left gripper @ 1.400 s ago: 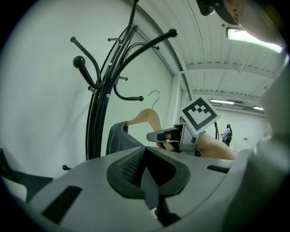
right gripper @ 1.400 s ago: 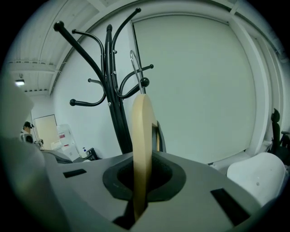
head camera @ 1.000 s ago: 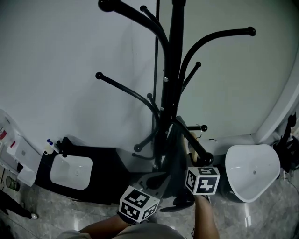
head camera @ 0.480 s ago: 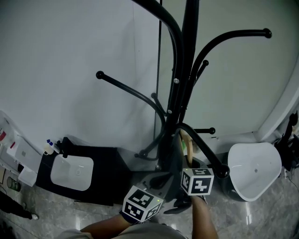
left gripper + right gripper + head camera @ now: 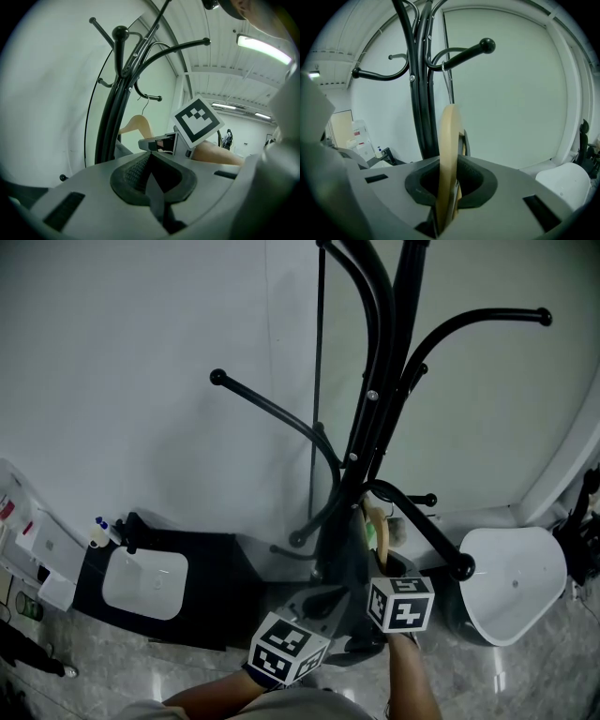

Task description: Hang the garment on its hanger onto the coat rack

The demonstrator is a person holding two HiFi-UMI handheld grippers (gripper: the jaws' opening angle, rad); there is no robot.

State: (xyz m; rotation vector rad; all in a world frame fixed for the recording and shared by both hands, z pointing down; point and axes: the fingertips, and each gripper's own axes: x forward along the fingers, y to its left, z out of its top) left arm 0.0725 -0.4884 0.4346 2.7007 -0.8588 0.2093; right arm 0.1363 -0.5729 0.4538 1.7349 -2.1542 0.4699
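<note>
The wooden hanger (image 5: 449, 154) is gripped edge-on in the jaws of the right gripper (image 5: 449, 187), which are closed on its flat, pale, smooth-sanded body. Its long axis is seen running straight up out of the jaws. From its top a thin metal hook (image 5: 448, 82) is carried up towards a curved rack arm (image 5: 464, 54), which slants up to the right and ends in a round ball. Whether the hook is already lodged over that arm cannot be told. The arm lies directly above and just beyond the right jaws, so the right gripper is judged the nearer one for the hanging move.

The jaws of the left gripper (image 5: 152, 180) are pressed together on a thin fold of dark fabric, taken to be the garment (image 5: 342, 559), which is seen in the head view draped limp and grey beneath the hanger, close against the pole.

The coat rack (image 5: 375, 399) is made of glossy black tubes, with arms curving outward from a bundled central stem, each tipped with a knob.
</note>
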